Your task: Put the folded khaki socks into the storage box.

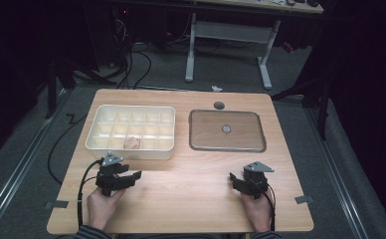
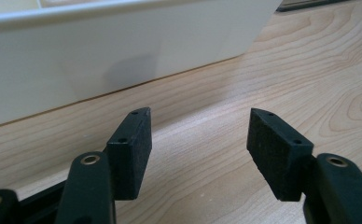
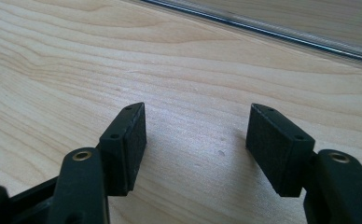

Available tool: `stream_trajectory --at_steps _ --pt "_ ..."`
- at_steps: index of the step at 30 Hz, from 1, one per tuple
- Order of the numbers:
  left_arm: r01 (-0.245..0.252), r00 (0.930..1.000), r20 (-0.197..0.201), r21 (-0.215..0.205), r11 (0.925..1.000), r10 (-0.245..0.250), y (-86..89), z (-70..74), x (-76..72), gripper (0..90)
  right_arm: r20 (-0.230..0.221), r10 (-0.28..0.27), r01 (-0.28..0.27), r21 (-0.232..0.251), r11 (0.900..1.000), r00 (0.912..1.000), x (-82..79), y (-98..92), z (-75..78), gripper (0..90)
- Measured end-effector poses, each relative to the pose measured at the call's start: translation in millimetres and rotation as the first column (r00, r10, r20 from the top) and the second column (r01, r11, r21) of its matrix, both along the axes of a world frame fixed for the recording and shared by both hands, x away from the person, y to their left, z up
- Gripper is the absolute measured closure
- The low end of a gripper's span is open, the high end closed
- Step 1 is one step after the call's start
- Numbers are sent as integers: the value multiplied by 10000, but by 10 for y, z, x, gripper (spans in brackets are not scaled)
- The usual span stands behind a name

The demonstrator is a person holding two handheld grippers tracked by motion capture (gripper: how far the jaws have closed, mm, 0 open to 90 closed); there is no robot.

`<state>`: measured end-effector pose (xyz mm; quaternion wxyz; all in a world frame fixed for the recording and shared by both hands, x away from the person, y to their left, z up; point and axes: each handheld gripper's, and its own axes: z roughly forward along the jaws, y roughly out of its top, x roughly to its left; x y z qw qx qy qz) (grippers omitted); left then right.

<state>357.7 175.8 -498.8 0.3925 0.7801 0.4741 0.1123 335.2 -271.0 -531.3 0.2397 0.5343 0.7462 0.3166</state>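
A person seated at a wooden table (image 1: 191,184) holds a black two-jaw gripper in each hand. The left gripper (image 1: 134,175) rests low over the wood just in front of a white compartment tray (image 1: 97,130), its jaws spread apart with nothing between them; in the left gripper view the tray's plain near wall (image 2: 100,60) rises close ahead. One compartment in the tray's near row holds a small pinkish object (image 1: 132,143), too blurred to identify. The right gripper (image 1: 232,178) sits near the table's front right, jaws likewise parted over bare wood, short of a shallow metal baking tray (image 1: 201,130) with a small round item (image 1: 226,129) at its centre. No brand, label or lettering can be read on any item.
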Motion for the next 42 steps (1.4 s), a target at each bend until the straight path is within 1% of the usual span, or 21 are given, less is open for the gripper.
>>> stream_trajectory --at_steps 2,4,8,10,13,17,19,24,29,33,38,42 --pt "65 9999 -91 70 10000 -65 -23 -20 5 415 -2 -1 1 1 10000 10000 0 0 0 381" --pt "147 9998 -130 276 9995 -144 -51 -39 10 417 1 0 0 -1 10000 10000 0 0 0 381" --pt "237 9996 -164 357 9991 -231 -92 -67 13 420 1 -1 1 2 10000 10000 0 0 0 382" --pt "218 9996 -167 357 9991 -212 -105 -80 13 420 1 -4 4 -2 10000 10000 0 0 0 381" --pt "197 9997 -177 474 9987 -189 -115 -109 20 422 2 -2 2 -1 10000 10000 0 0 0 382" --pt "199 9994 -287 571 9982 -182 -124 -146 33 427 -3 -7 7 5 10000 10000 0 0 0 382" --pt "212 9995 -255 669 9975 -195 -129 -159 34 427 0 -2 2 1 10000 10000 0 0 0 381" --pt "154 9997 -213 707 9974 -139 -142 -197 45 426 1 -5 5 0 10000 10000 0 0 0 381" --pt "108 9999 -106 851 9963 -99 -159 -237 46 425 1 2 -2 -2 10000 10000 0 0 0 381" --pt "77 9999 -122 876 9961 -67 -168 -267 50 425 -1 -1 1 1 10000 10000 0 0 0 382" --pt "69 10000 34 952 9954 -72 -182 -276 50 424 -5 -9 9 4 10000 10000 -1 1 0 381" --pt "63 9998 206 1124 9936 -87 -203 -286 45 422 -1 -1 1 -1 10000 10000 0 0 0 381"
